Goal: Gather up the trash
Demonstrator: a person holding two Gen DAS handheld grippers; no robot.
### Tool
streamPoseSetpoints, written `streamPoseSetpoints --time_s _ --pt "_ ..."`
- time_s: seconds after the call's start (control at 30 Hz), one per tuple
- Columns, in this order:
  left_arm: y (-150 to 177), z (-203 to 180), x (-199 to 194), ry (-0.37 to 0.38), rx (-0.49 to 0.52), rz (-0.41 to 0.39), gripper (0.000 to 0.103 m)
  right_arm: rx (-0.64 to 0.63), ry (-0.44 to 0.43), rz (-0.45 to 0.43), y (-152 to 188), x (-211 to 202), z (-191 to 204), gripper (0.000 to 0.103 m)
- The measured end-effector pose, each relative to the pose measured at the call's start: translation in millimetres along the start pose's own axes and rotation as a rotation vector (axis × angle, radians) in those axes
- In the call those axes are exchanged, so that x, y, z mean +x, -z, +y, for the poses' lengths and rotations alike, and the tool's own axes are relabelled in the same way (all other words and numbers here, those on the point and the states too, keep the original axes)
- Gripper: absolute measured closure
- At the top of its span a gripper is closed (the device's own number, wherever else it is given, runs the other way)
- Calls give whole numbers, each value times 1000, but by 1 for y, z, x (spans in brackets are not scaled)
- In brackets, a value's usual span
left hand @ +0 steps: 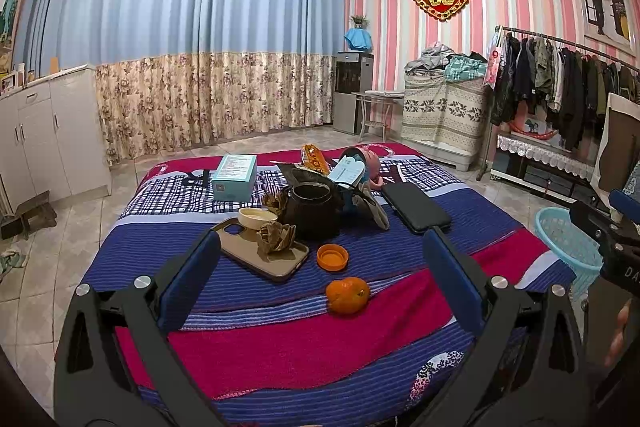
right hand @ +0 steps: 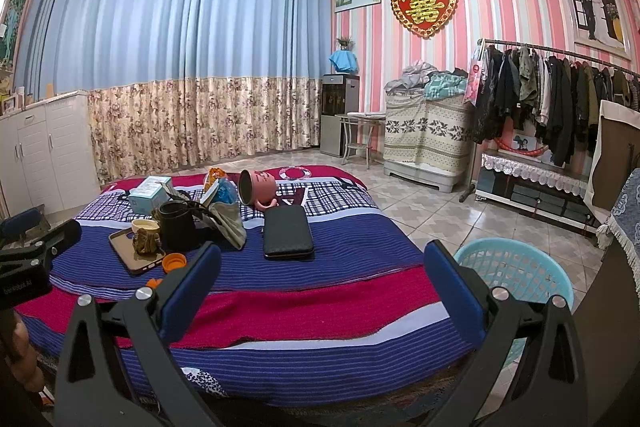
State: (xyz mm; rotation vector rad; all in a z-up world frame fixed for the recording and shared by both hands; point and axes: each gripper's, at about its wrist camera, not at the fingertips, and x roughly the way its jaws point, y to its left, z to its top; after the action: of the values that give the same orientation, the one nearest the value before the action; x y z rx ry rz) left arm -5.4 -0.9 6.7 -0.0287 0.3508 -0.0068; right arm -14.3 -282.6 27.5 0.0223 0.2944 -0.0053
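I am holding my left gripper [left hand: 320, 267] above the near part of the bed [left hand: 304, 355], its blue pads spread wide with nothing between them. My right gripper [right hand: 322, 277] is hovering further to the right, over the bed's near right edge, and its fingers are gaping just as wide and gripping nothing.

The trash is sitting in the clutter ahead of me. A crumpled brown paper wad [left hand: 275, 235] is lying on a phone case [left hand: 264, 254] just beyond my left finger, and a second crumpled wad [left hand: 276, 202] is resting against the left side of a black pot [left hand: 314, 205]. An orange bottle cap [left hand: 332, 257] is lying open side up between the phone case and a mandarin [left hand: 347, 295], which is sitting on the blanket roughly between my left pads. A small cream bowl [left hand: 257, 217] is touching the far end of the phone case. Behind the pot, an orange snack wrapper [left hand: 315, 158] is standing beside a tipped pink mug [right hand: 256, 187], and a teal box [left hand: 234, 177] is lying to the left. A black wallet [right hand: 288, 233] is lying flat to the right of the pile.

The light blue basket [right hand: 516, 277] is standing on the tiled floor, just beside the bed's right edge and partly behind my right finger
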Motion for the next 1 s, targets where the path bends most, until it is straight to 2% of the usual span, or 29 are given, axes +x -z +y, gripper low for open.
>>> streamPoseSetpoints --time_s 0.5,1.0 --pt "3 -1 1 0 1 6 5 3 -5 4 3 2 -2 4" --pt "24 1 27 0 13 57 5 -6 9 7 20 24 -3 4"
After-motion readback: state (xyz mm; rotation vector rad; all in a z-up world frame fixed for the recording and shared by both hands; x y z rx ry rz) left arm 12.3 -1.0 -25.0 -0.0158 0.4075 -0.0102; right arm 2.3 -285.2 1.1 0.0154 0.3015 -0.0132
